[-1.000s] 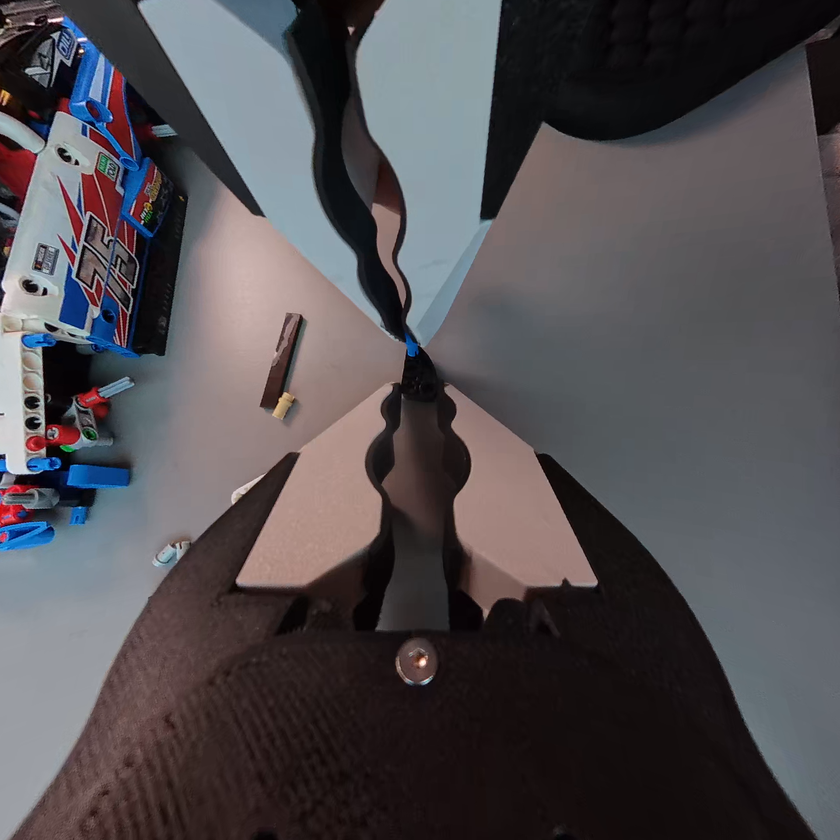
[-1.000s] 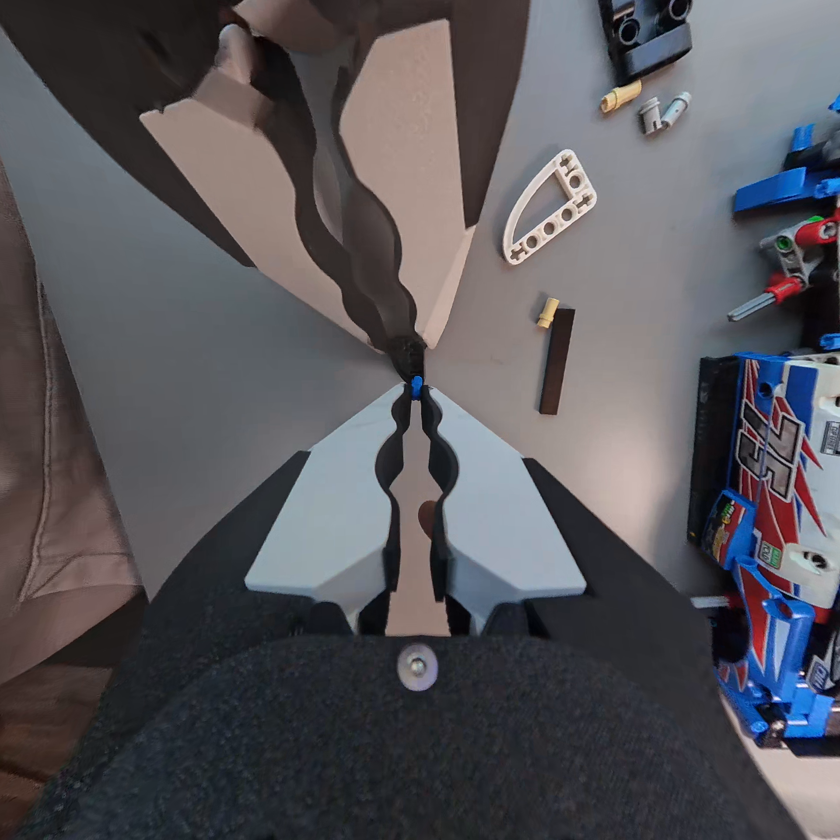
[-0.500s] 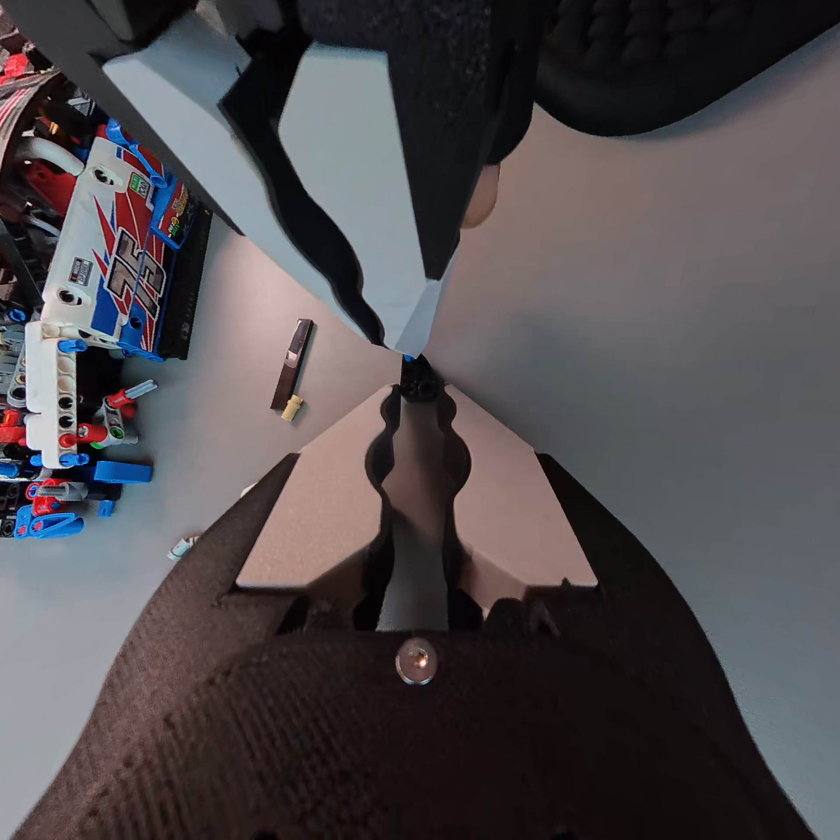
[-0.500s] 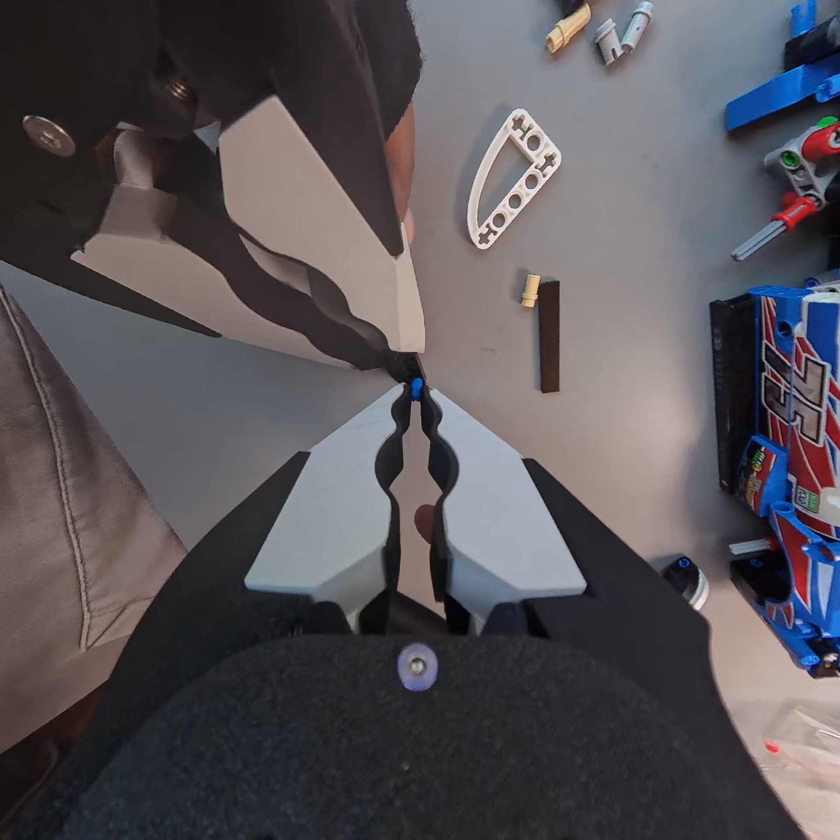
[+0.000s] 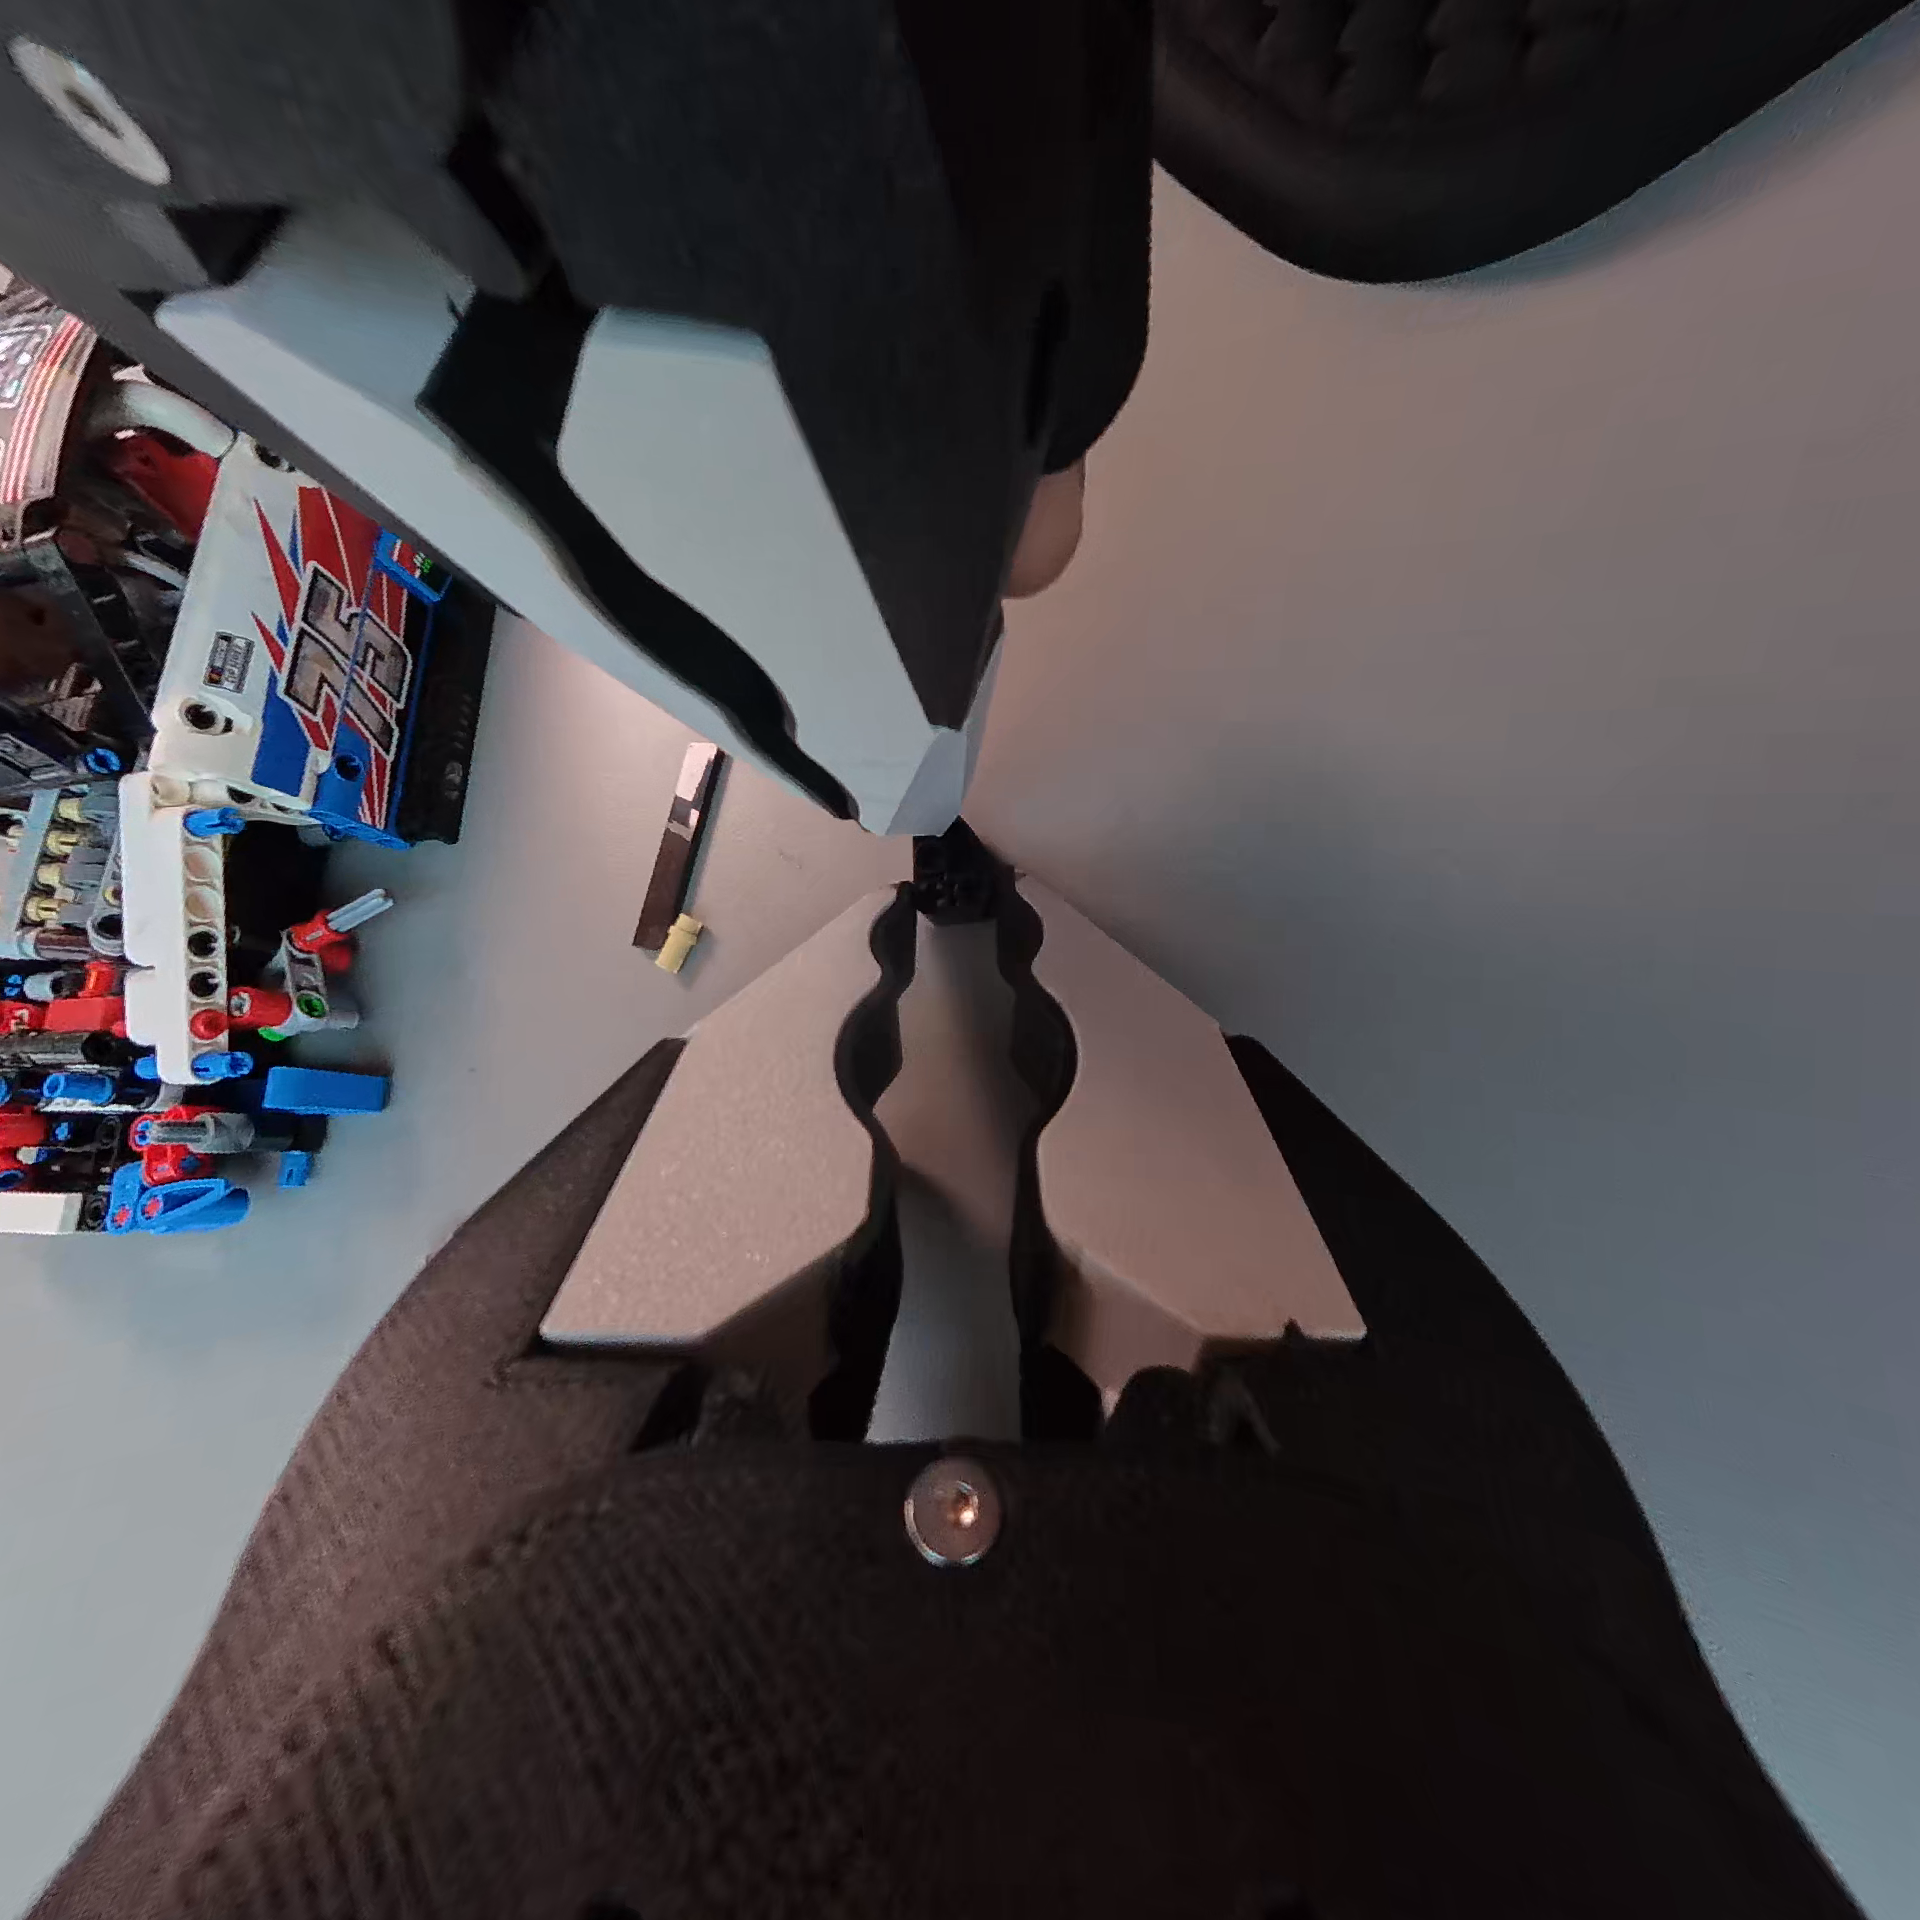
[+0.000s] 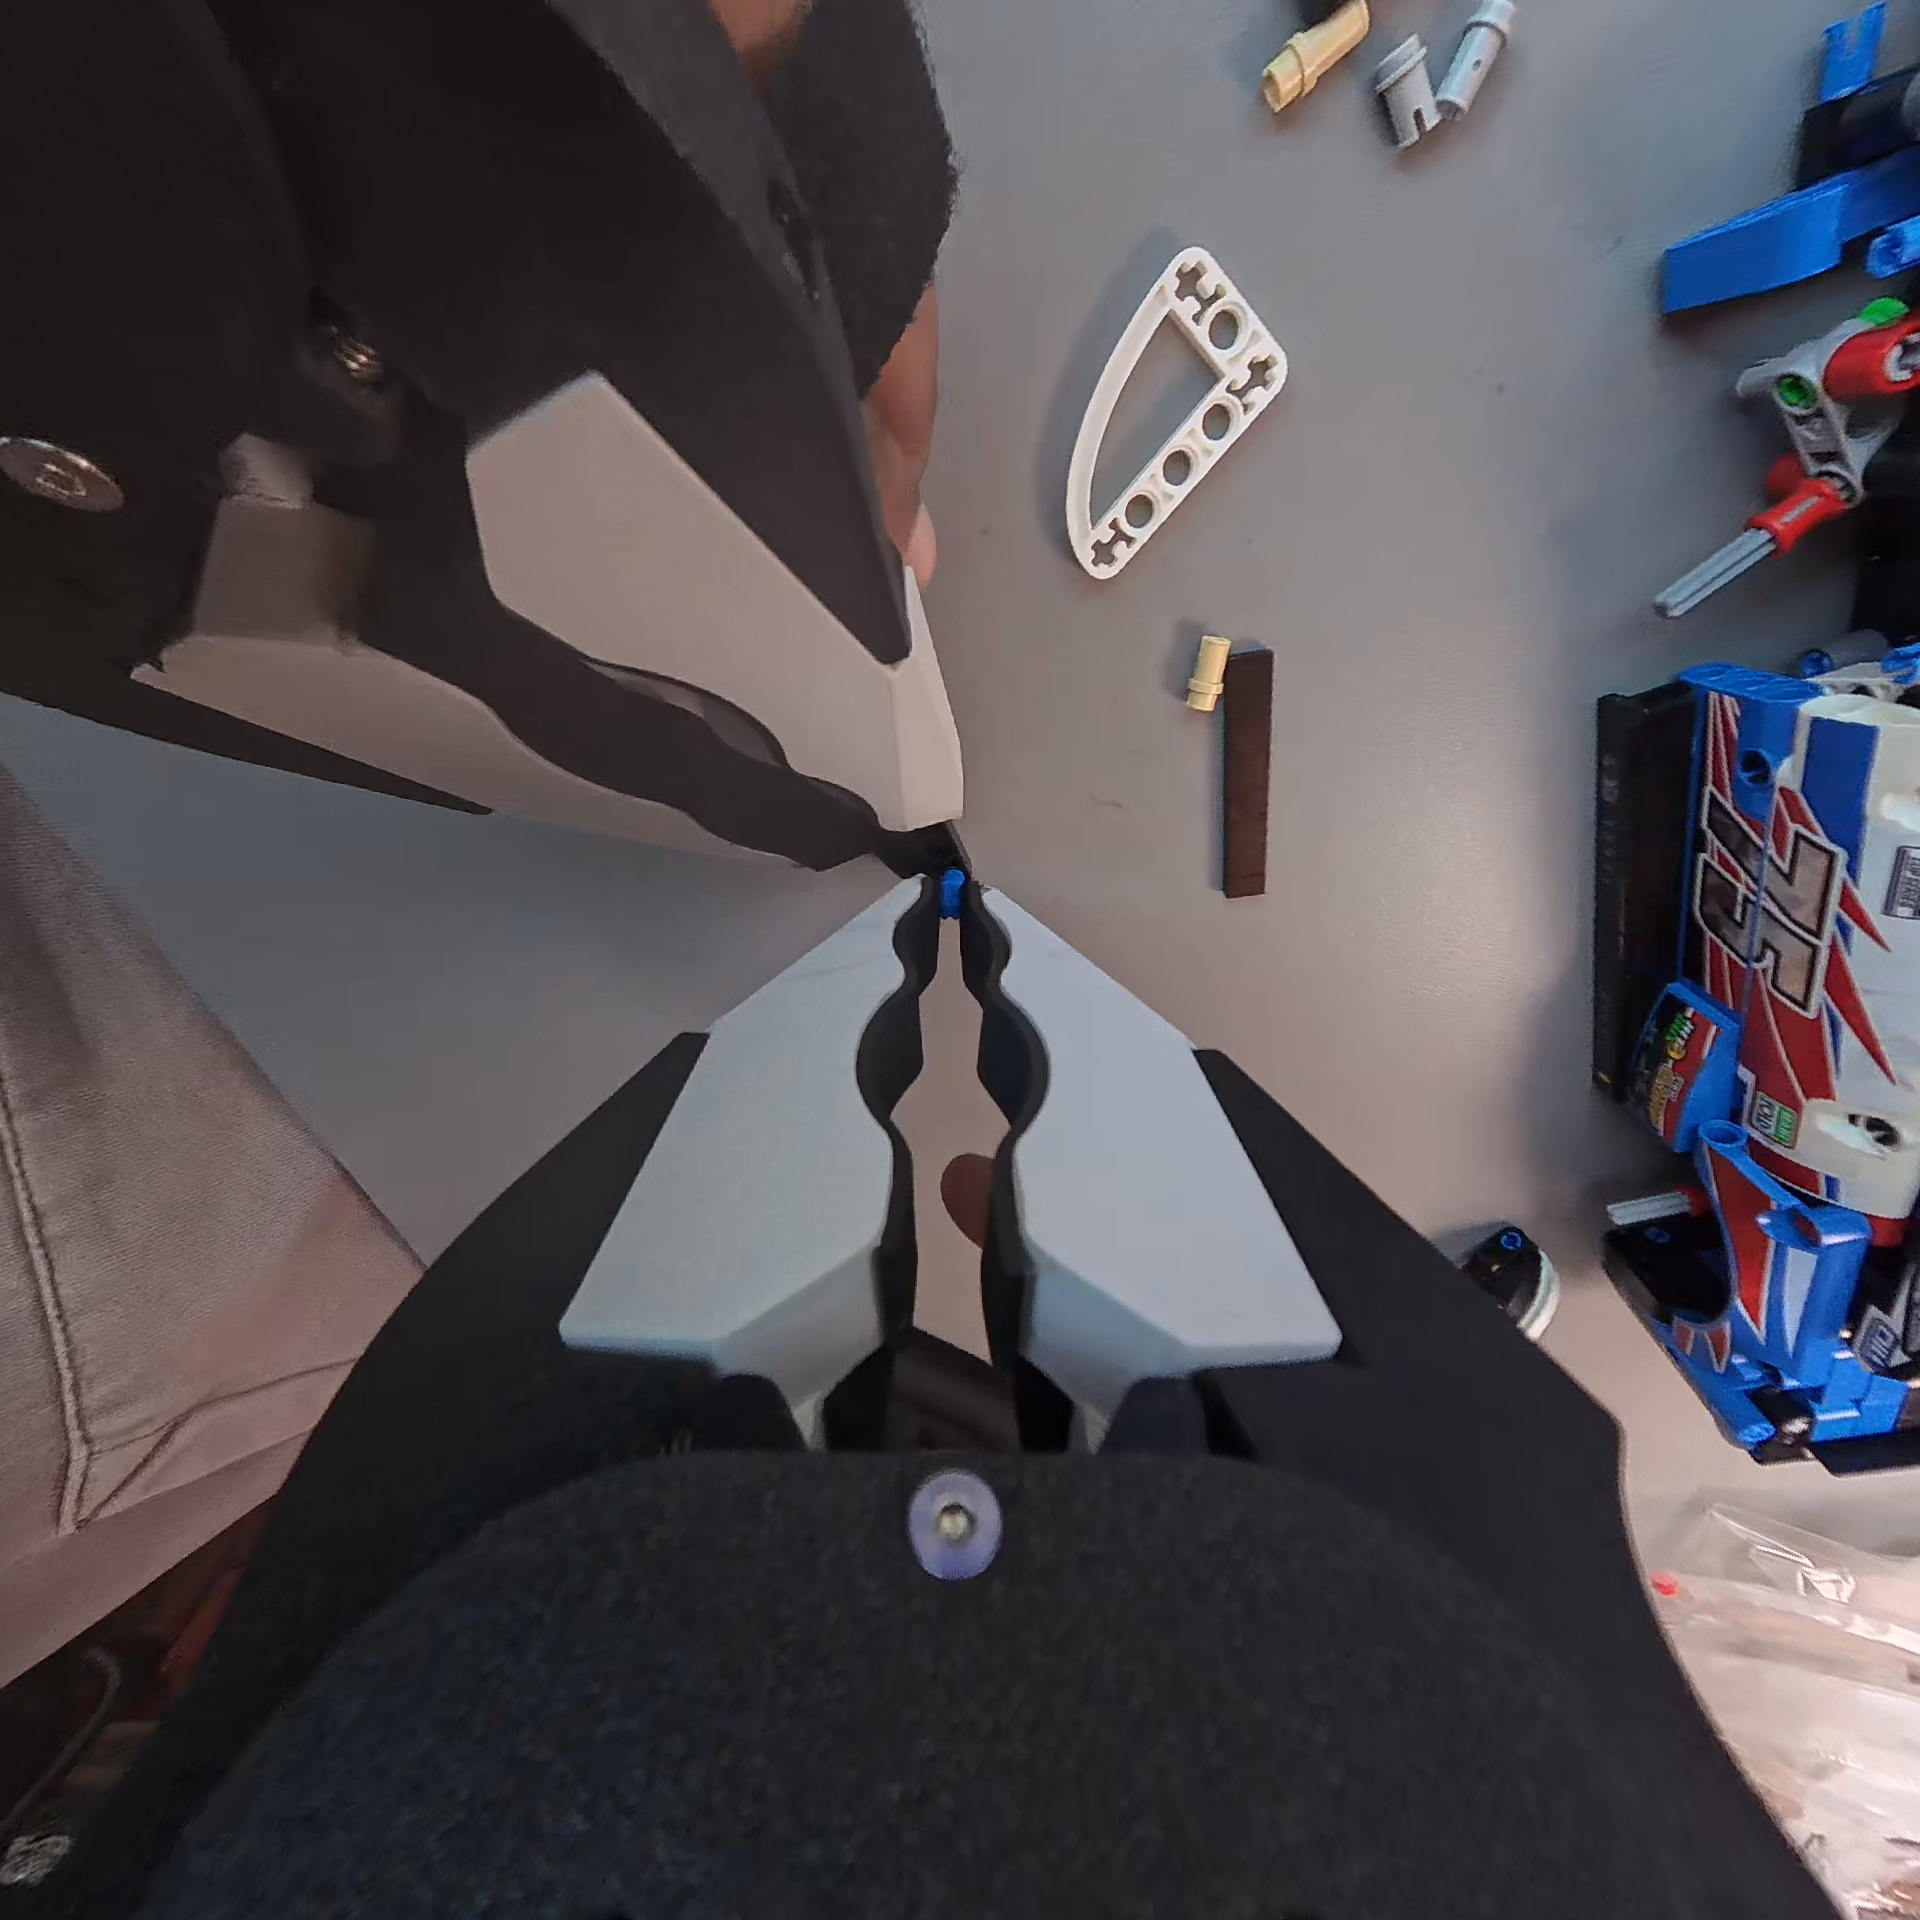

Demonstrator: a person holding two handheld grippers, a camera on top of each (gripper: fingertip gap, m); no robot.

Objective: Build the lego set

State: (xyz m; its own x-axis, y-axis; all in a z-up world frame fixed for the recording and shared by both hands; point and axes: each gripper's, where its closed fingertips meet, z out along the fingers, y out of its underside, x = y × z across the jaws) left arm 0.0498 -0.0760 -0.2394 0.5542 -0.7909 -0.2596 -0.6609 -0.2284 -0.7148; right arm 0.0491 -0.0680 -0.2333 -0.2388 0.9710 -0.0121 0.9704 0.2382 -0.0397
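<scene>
Colours we saw on the grey table

We noted a blue pin, a black connector, a white curved panel, a tan peg, a dark brown tile, and a white car with red-and-blue streaks.

The right hand-held gripper pinches a tiny blue plastic pin between its grey fingertips. The left hand-held gripper comes in from the top left, and its tips hold a small black piece that touches the pin. On the grey surface lie a white curved piece with holes, a flat dark bar and a little tan peg just beside it. The blue, white and red toy car sits at the right.
</scene>
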